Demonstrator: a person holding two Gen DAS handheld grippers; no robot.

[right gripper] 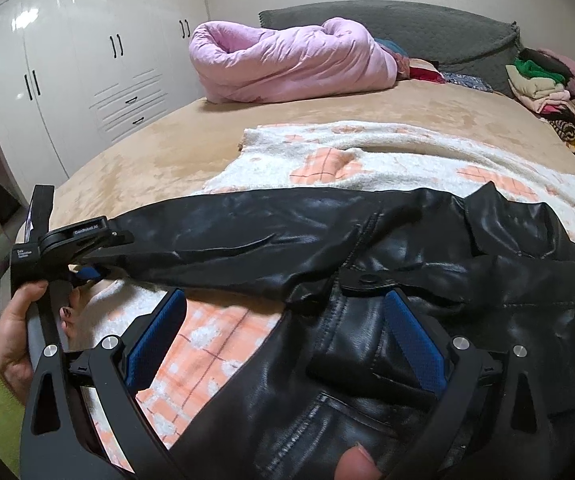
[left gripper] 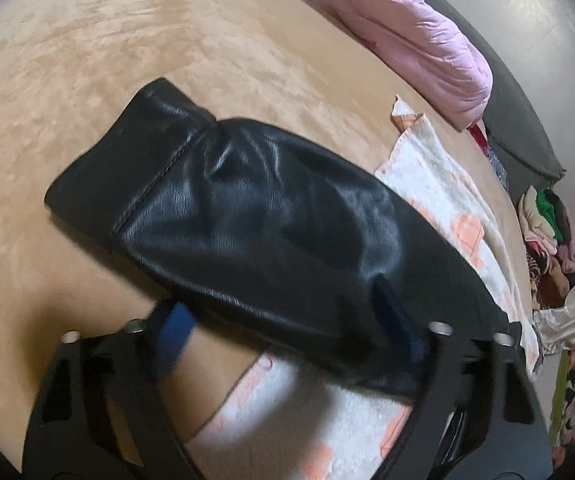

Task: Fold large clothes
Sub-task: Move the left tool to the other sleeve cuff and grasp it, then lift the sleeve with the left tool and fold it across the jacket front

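Pink quilt bunched by grey headboard, white wardrobe w/ black handles.

"GenRobot.AI" in white on the black clamp of the left tongs, smaller label below unreadable

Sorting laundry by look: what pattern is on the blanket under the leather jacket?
White fleece blanket with peach-orange checked patches; clearest in the right wrist view.

Leather jacket: black, glossy, creased, stitched seams. Blanket: fluffy white-and-peach fleece. Bedspread: tan, velvety, matt. Quilt: pink, puffy cloth. Wardrobe: white, high-gloss. Gripper pads: blue, textured.
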